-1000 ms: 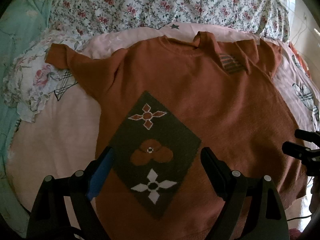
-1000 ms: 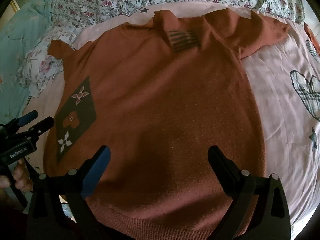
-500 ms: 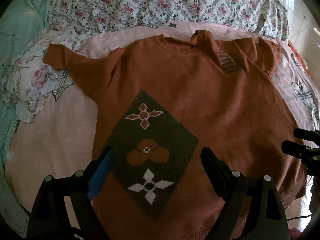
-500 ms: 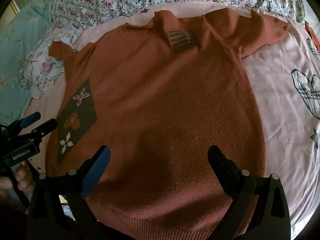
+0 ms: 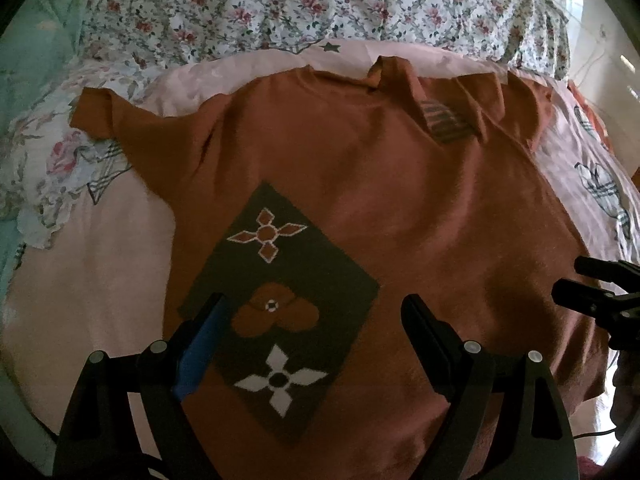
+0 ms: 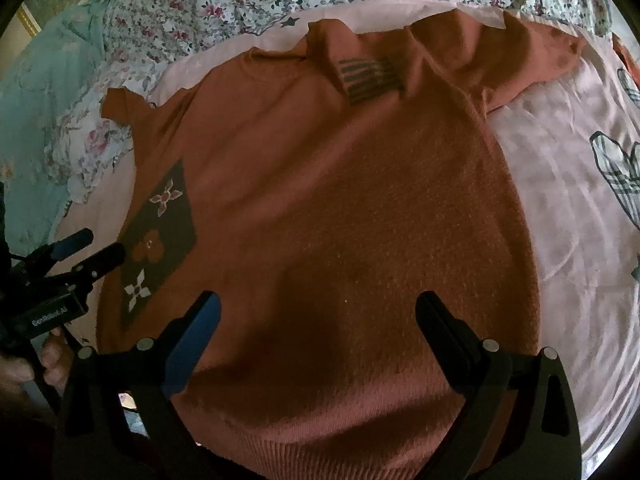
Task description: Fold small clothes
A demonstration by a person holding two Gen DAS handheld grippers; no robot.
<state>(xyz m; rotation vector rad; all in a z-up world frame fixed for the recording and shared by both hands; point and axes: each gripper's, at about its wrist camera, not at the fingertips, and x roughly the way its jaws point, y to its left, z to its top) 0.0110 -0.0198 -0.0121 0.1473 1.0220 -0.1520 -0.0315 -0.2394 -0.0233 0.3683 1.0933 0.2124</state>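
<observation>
So there's a rust-orange knit sweater [image 5: 400, 208] spread flat on a bed, lying on a pale pink sheet [image 5: 100, 272], neck end pointing away from the cameras and the ribbed hem [image 6: 320, 452] closest to them. It's got a dark diamond patch [image 5: 280, 304] with three flower shapes near its left side, plus a little striped label [image 6: 370, 78] up by the collar. Both short sleeves are sticking out sideways, and the left one [image 5: 100, 114] reaches onto a floral quilt [image 5: 320, 4] that's bunched up along the far edge of the bed. The left tongs [image 5: 312, 312] hover over the diamond patch with the jaws wide apart, nothing between them. The right tongs [image 6: 316, 304] are the same deal, jaws spread wide over the plain lower middle of the sweater, gripping nothing. In the right wrist view you can spot the left tongs off at the left edge by the sweater's side, with some of the person's fingers [image 6: 52, 360] wrapped round the handle. The pink sheet has plaid heart prints [image 6: 616, 168] over on the right side.
</observation>
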